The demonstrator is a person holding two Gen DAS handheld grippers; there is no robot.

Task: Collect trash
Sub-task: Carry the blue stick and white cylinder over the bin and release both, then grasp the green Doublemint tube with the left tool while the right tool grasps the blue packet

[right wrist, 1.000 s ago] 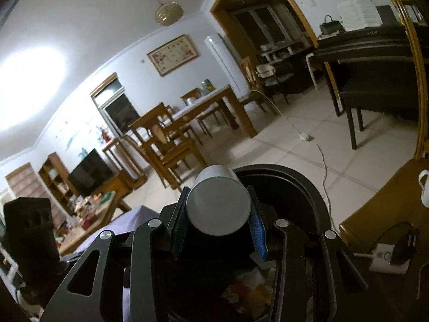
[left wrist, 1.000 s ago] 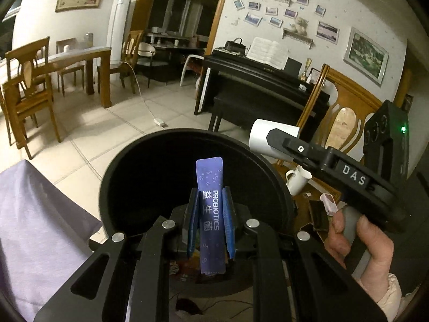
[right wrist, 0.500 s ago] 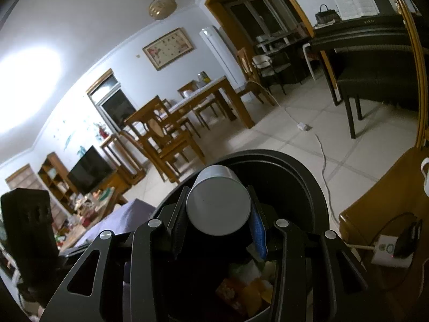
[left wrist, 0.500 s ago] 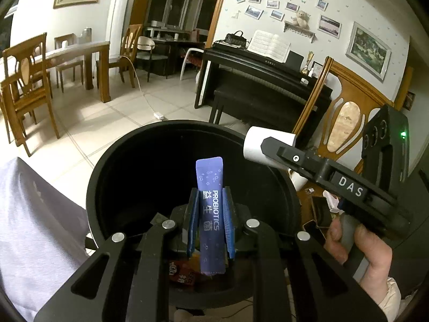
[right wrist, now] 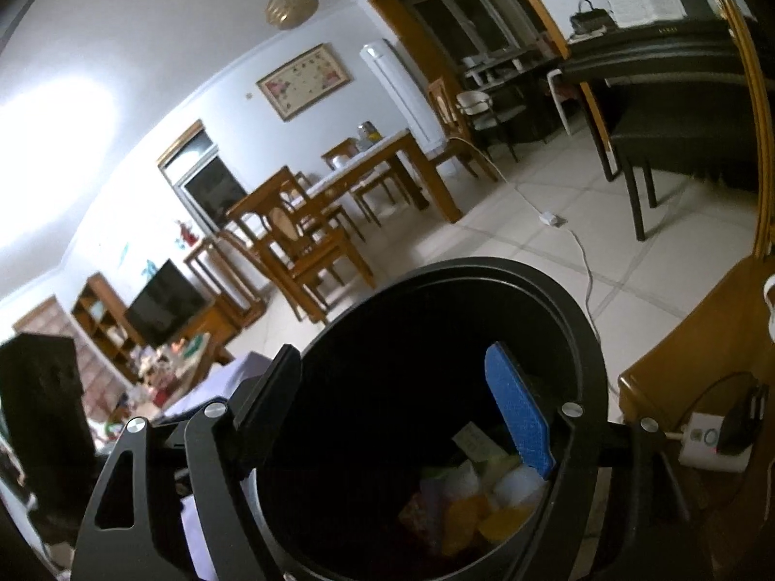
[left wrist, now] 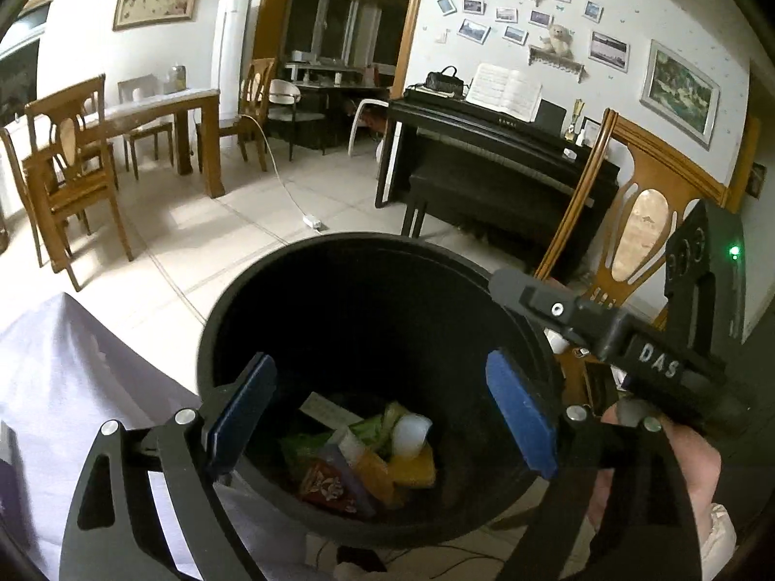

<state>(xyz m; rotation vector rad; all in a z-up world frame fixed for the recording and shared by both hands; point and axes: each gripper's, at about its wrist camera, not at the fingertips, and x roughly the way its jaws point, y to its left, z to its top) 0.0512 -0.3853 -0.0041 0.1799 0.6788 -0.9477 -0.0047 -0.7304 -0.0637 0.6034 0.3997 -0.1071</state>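
Now both grippers (left wrist: 382, 411) (right wrist: 411, 406) agape over black bin (left wrist: 339, 261) (wrappers (left wrist: 358, 455) inside).

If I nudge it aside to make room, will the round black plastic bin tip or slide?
The round black plastic bin would probably slide easily: only a few light wrappers lie at its bottom. It looks tall and rigid, so a push near the rim could tip it. Both grippers, left and right, are open above it.

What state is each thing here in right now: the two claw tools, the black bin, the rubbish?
Left gripper: open, empty, over the bin.
Right gripper: open, empty, over the bin.
Black trash bin: upright, no lid, partly filled.
Trash: wrappers and packets piled on the bin's bottom.
Piano: sheet music open on its stand.
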